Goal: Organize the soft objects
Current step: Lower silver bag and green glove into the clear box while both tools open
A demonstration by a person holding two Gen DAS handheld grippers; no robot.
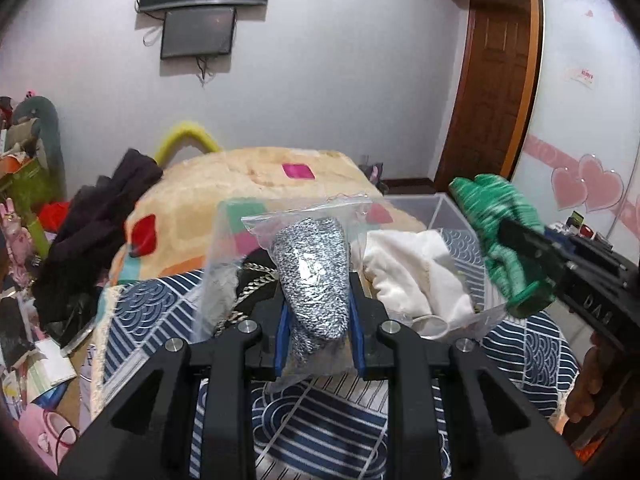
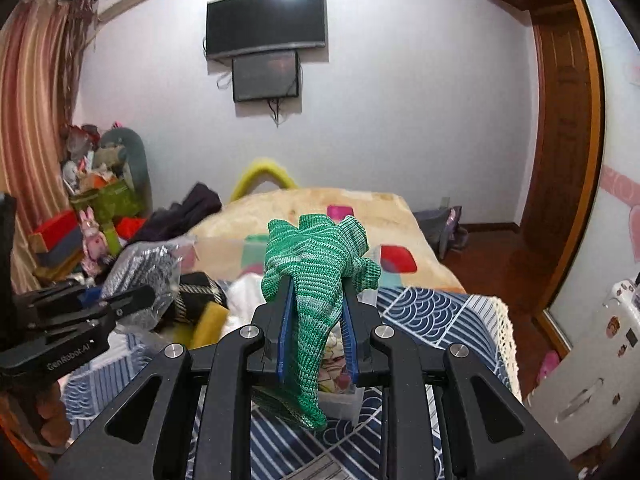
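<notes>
Midway, I judge: the left gripper (image 1: pixel 318 320) is clamped on a clear bag (image 1: pixel 308 240) holding a speckled glove, the right gripper (image 2: pixel 314 320) pinches a green glove (image 2: pixel 316 272) above the bed, and white cloth (image 1: pixel 412 272) lies unsorted by the clear bin (image 1: pixel 436 208).

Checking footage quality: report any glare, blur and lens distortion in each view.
Left wrist view: glare on the plastic bag, motion blur on the green glove, door frame bowed by the fisheye. Right wrist view: light reflection on the TV, left tool slightly soft, corners vignetted.
</notes>
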